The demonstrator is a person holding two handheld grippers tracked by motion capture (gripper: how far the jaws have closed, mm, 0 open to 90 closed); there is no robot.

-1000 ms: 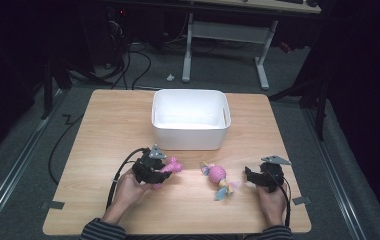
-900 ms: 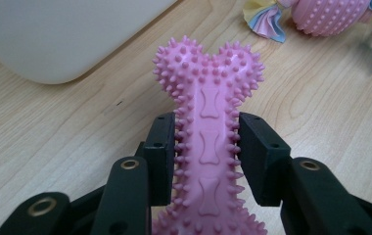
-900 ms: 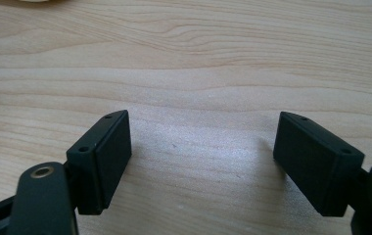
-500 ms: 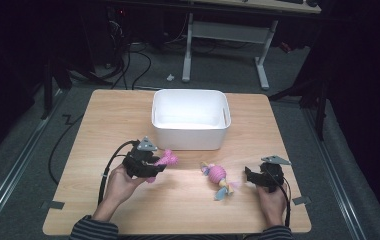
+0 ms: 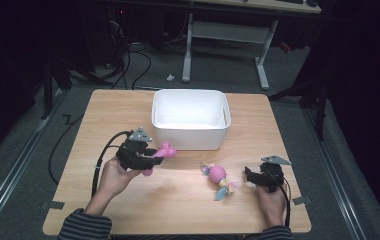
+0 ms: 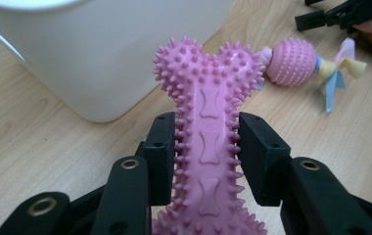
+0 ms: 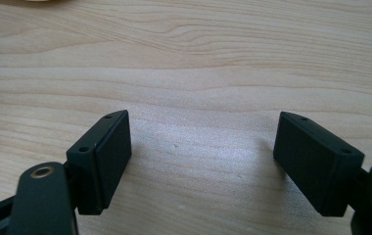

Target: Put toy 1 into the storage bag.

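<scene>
A: From the high view, where is the pink spiked bone (image 5: 160, 153)?

B: It sits in the left gripper (image 5: 154, 158), lifted off the table (image 5: 128, 210), with one knobbed end sticking out past the jaws toward the white tub (image 5: 190, 131). The tub stands just beyond it, not touching. The right gripper (image 5: 248, 176) is low over the wood at the right, with the pink ball toy (image 5: 217, 177) with its fabric tails lying just to its left, apart from the jaws.

A: And along the left gripper's own jaws?

B: In the left gripper view the left gripper (image 6: 207, 152) is clamped on the pink spiked bone (image 6: 207, 122): both black pads (image 6: 162, 156) press on its shaft from either side, and the forked end rises above them. The white tub (image 6: 96, 49) is behind to the left, the pink ball toy (image 6: 291, 62) on the wood to the upper right.

A: The other one?

B: In the right gripper view the right gripper (image 7: 201, 161) stands with jaws wide apart, bare table (image 7: 194, 63) between them, nothing gripped.
</scene>
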